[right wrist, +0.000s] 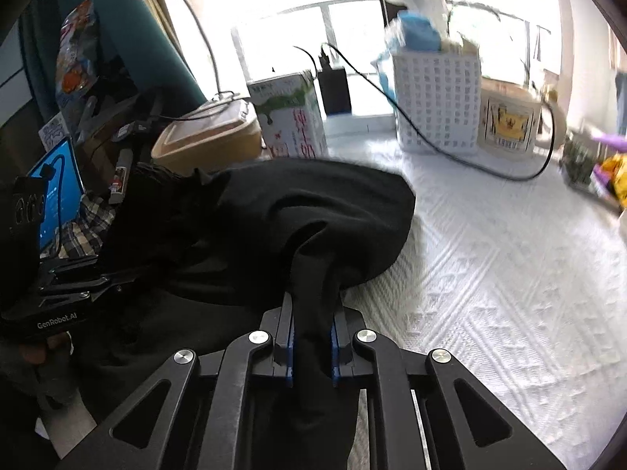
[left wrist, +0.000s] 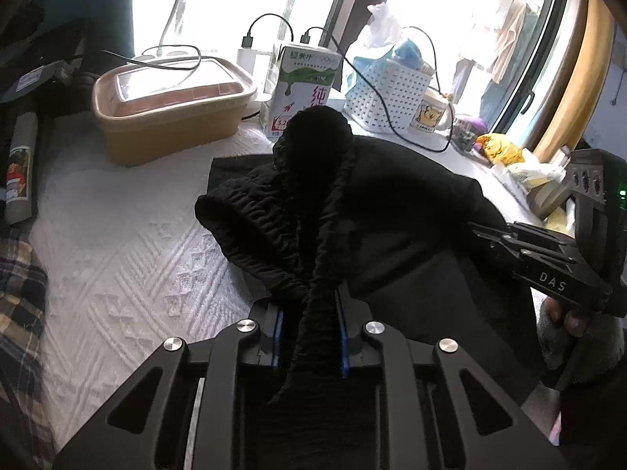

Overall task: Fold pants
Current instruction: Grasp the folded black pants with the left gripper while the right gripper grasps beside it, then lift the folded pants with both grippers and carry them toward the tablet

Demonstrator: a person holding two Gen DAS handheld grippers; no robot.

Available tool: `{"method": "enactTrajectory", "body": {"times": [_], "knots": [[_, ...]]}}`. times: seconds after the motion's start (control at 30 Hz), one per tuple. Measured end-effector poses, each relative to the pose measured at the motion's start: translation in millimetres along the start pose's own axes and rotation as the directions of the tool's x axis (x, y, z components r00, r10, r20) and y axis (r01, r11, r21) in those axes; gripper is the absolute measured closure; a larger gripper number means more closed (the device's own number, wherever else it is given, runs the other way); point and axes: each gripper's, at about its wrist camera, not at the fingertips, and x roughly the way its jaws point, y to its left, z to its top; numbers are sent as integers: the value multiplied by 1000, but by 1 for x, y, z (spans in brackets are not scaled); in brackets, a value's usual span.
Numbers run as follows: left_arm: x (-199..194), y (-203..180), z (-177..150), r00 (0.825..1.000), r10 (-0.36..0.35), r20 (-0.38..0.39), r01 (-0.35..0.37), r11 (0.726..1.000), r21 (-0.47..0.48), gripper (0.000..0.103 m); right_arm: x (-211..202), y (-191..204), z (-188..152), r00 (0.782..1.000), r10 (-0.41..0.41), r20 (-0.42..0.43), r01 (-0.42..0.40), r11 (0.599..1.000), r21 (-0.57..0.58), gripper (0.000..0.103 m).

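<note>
Black pants [left wrist: 392, 203] lie bunched on a white textured cloth [left wrist: 129, 243]. My left gripper [left wrist: 311, 313] is shut on the gathered elastic waistband, which rises in a ridge between its fingers. My right gripper [right wrist: 311, 325] is shut on a fold of the same pants [right wrist: 298, 211] and holds it lifted above the cloth. The right gripper shows at the right edge of the left wrist view [left wrist: 548, 262]. The left gripper shows at the left edge of the right wrist view [right wrist: 66, 286].
A tan lidded food box [left wrist: 168, 105], a milk carton [left wrist: 301, 86], a white perforated basket [left wrist: 388, 94], a mug [left wrist: 429, 113] and black cables [right wrist: 450, 149] stand along the back by the window. A plaid cloth [left wrist: 19, 297] lies at the left. A tablet [right wrist: 58, 192] stands at the far left.
</note>
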Motion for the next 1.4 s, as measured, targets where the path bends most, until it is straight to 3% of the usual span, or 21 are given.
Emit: {"method": "enactTrajectory", "body": {"times": [0.27,0.57,0.83,1.2,1.3,1.4], "knots": [[-45,0,2,995,-59,80,61,998,-31,85,-46,37,23,996,-15,88,23,995,-92,92],[-123,16,-4,975,-44,217,53,998,-36,85,-104,110,53,973,26,230,31,970,-239,92],[-209,45,-12,934,42,354,-31,999,-39,85,-139,184,76,939,128,319,-8,937,-350,92],[-308,95,-38,867,202,455,-180,979,-92,85,-157,286,93,884,301,357,-116,882,-456,92],[-319,111,-48,864,241,443,-219,970,-102,85,-141,300,96,882,336,331,-167,879,-446,92],[-307,132,-57,887,264,378,-236,964,-121,85,-100,302,98,899,357,256,-240,887,-393,92]]}}
